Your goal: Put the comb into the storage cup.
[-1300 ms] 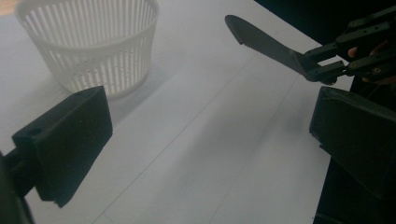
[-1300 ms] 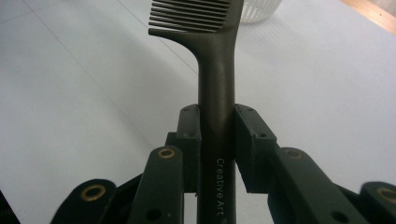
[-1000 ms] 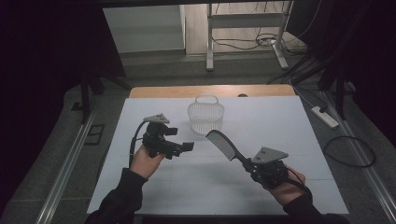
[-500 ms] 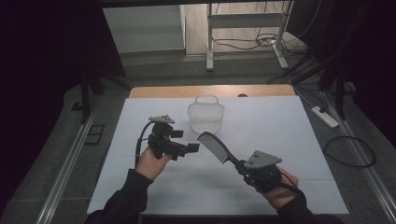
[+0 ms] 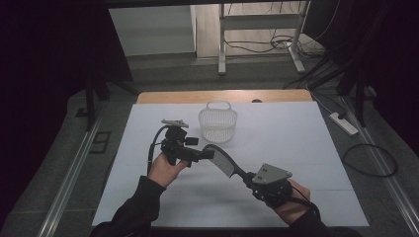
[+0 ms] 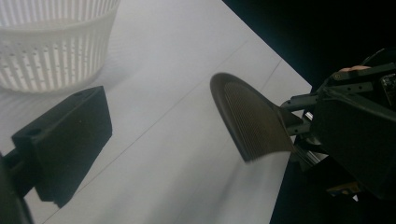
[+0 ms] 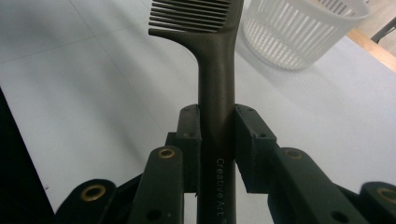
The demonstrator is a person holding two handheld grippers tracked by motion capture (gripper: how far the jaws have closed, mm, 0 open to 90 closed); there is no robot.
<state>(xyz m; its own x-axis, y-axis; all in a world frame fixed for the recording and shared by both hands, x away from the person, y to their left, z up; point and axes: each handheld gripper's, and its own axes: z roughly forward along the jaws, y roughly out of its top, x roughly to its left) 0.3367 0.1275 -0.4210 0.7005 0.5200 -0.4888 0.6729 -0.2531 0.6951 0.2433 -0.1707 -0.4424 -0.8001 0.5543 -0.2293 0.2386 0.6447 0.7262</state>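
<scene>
Comb held out for the handover

Your right gripper [image 5: 252, 178] clamped the stiff, light comb [image 5: 222, 159] by its handle above the table [image 5: 306, 143]; your left gripper [image 5: 203, 155] stood open beside its head.

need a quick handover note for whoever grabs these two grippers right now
Right gripper: shut on the handle of the dark comb, held above the table with the toothed head pointing toward the other hand.
Left gripper: holds nothing, jaws apart, tip right next to the comb's head; whether it touches is not clear.
White basket: upright on the white table beyond both grippers; nothing can be seen in it.
Done: comb picked up.
Left: probably a handover to the left gripper or a drop into the basket; neither has begun.
</scene>
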